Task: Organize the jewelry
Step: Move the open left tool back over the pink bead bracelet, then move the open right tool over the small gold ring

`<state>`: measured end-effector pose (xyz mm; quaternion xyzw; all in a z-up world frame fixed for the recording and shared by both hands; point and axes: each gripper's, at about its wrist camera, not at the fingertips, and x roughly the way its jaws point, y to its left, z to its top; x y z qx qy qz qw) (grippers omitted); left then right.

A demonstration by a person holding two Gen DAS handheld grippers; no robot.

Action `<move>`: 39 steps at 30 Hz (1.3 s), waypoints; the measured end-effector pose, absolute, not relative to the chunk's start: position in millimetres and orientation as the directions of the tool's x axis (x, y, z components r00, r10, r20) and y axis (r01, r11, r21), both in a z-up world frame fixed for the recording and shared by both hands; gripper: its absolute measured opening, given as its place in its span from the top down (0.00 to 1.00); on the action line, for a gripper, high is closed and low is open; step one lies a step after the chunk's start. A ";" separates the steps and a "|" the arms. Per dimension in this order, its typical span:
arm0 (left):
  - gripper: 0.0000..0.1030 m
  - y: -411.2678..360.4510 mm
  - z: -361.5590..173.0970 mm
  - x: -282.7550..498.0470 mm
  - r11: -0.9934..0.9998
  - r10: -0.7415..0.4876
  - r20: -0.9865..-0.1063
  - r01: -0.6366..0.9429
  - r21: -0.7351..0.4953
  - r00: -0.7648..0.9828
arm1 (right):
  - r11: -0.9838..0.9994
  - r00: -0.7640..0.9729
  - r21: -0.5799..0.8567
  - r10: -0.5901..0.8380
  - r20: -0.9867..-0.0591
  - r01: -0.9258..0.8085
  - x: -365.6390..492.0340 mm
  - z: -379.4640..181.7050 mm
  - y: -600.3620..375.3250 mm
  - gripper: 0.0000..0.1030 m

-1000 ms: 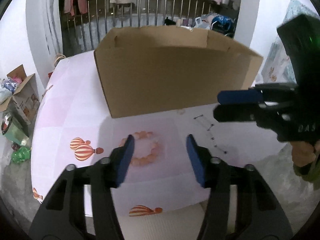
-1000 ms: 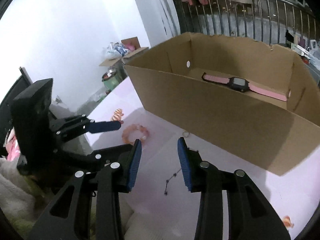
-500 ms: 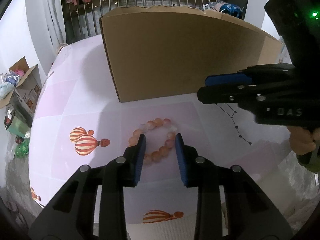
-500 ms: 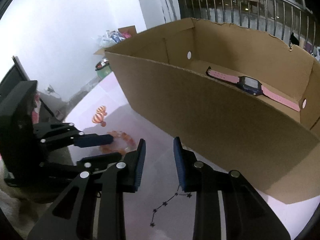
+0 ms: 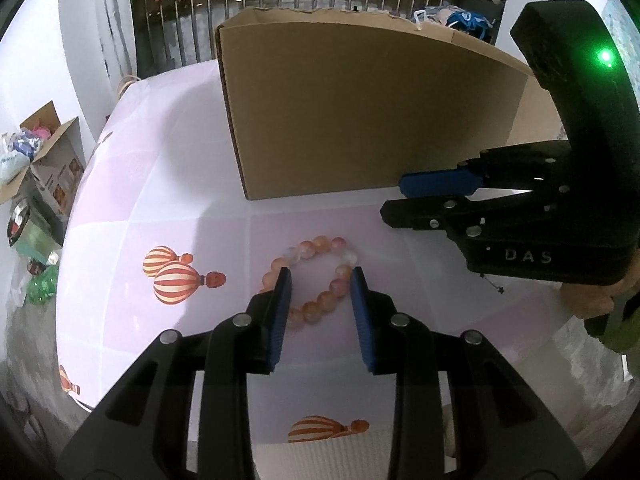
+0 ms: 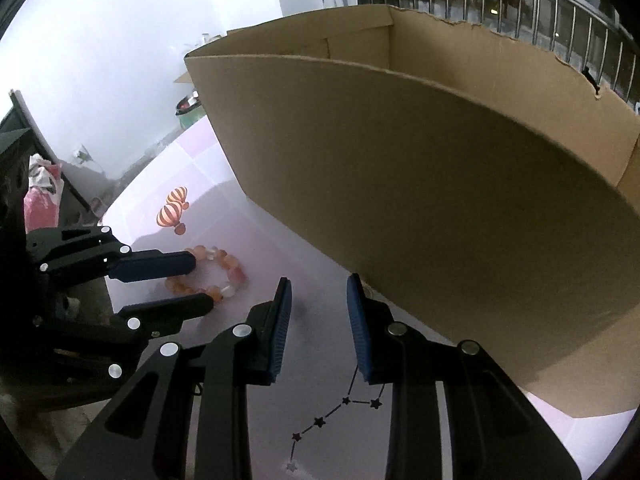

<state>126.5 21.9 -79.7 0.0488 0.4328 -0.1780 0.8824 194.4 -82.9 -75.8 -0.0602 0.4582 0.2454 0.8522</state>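
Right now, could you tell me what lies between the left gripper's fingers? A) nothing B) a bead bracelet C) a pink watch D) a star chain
B: in the left wrist view the left gripper straddles part of the bead bracelet on the cloth, while the star chain lies under the right gripper.

A big brown cardboard box (image 6: 420, 184) is seen up close. A thin dark star-charm chain (image 6: 344, 404) is lying under the right gripper (image 6: 319, 284), jaws parted; a peach bead bracelet (image 6: 218, 270) is straddled by the left gripper (image 6: 200, 282).
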 end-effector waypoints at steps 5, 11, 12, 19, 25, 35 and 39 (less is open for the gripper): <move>0.72 21.0 -78.2 128.6 0.940 -0.252 -0.795 0.335 -0.065 0.552 | 0.878 0.432 0.138 0.356 -0.828 -0.459 197.2 -73.5 -85.7 0.72; 0.72 18.1 -77.0 128.2 0.946 -0.230 -0.805 0.321 -0.053 0.546 | 0.881 0.411 0.151 0.353 -0.841 -0.449 191.2 -74.9 -90.3 0.72; 0.72 17.6 -76.7 128.3 0.947 -0.228 -0.807 0.318 -0.052 0.545 | 0.881 0.408 0.152 0.353 -0.842 -0.447 189.5 -74.8 -91.0 0.72; 0.72 16.3 -76.7 126.1 0.949 -0.218 -0.810 0.312 -0.046 0.545 | 0.886 0.392 0.170 0.354 -0.849 -0.431 176.6 -74.8 -100.8 0.72; 0.72 16.3 -76.4 125.2 0.950 -0.215 -0.811 0.310 -0.043 0.544 | 0.893 0.382 0.183 0.351 -0.855 -0.412 167.5 -73.5 -108.5 0.72; 0.72 16.6 -76.4 122.9 0.950 -0.206 -0.811 0.310 -0.033 0.548 | 0.908 0.394 0.201 0.348 -0.851 -0.369 150.9 -73.0 -120.6 0.72; 0.72 17.5 -77.0 120.6 0.950 -0.210 -0.810 0.309 -0.037 0.548 | 0.900 0.434 0.220 0.381 -0.816 -0.376 140.5 -65.0 -126.2 0.72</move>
